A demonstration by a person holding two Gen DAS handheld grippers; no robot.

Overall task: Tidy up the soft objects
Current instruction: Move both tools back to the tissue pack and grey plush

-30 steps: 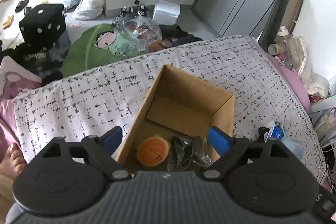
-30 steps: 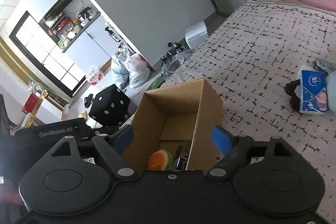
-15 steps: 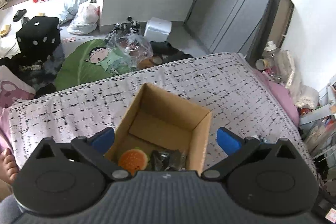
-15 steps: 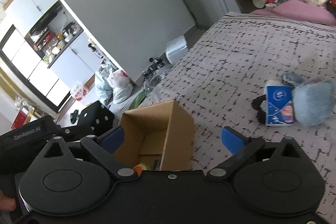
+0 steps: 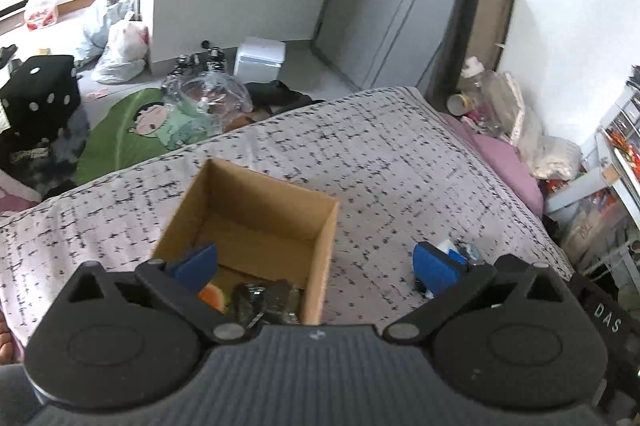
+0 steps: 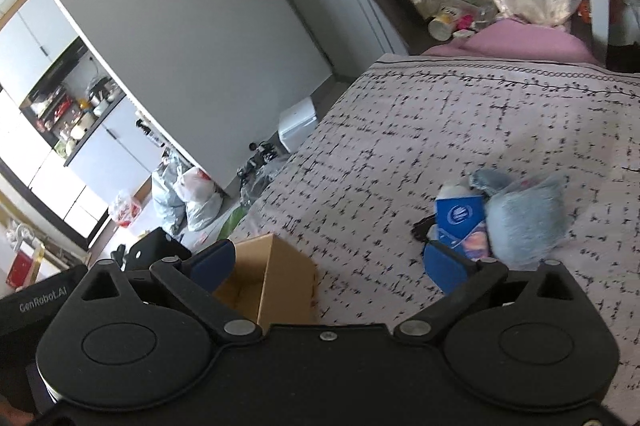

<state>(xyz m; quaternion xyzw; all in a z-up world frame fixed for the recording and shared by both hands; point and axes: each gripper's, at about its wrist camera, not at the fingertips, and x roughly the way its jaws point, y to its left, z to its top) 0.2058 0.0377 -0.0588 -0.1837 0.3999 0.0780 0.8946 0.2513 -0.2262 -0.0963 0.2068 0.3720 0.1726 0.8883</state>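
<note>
The cardboard box (image 5: pixel 256 222) sits open-topped on the patterned bedspread (image 5: pixel 384 170), a little toward seven o'clock from the middle of the left wrist view. Inside it, against the near wall, lie an orange burger-shaped plush (image 5: pixel 211 295) and a dark crinkled bundle (image 5: pixel 266 300); both are half cut off by the gripper body, and what the bundle is cannot be made out. In the right wrist view the box (image 6: pixel 268 282) appears at seven o'clock, its inside largely hidden behind the gripper's finger. At about four o'clock from the box, well apart from it on the bedspread (image 6: pixel 440 130), rests a small pile: a fluffy pale-blue plush (image 6: pixel 528 218) touching a blue tissue pack (image 6: pixel 460 218), with something black (image 6: pixel 424 226) poking out at the pile's nine o'clock edge, too blurred to identify. In the left wrist view that pile is almost wholly covered by the blue fingertip, only a white and blue scrap (image 5: pixel 452 250) showing. The left gripper (image 5: pixel 316 262) hovers above the box's near right corner, pitched downward, jaws spread wide and holding nothing. The right gripper (image 6: pixel 328 262) hangs over the bedspread between box and pile, rolled so the room leans, jaws likewise wide and empty. On the floor beyond the bed stand a black dice cushion (image 5: pixel 38 94) and a white plastic bag (image 5: pixel 120 54).
</note>
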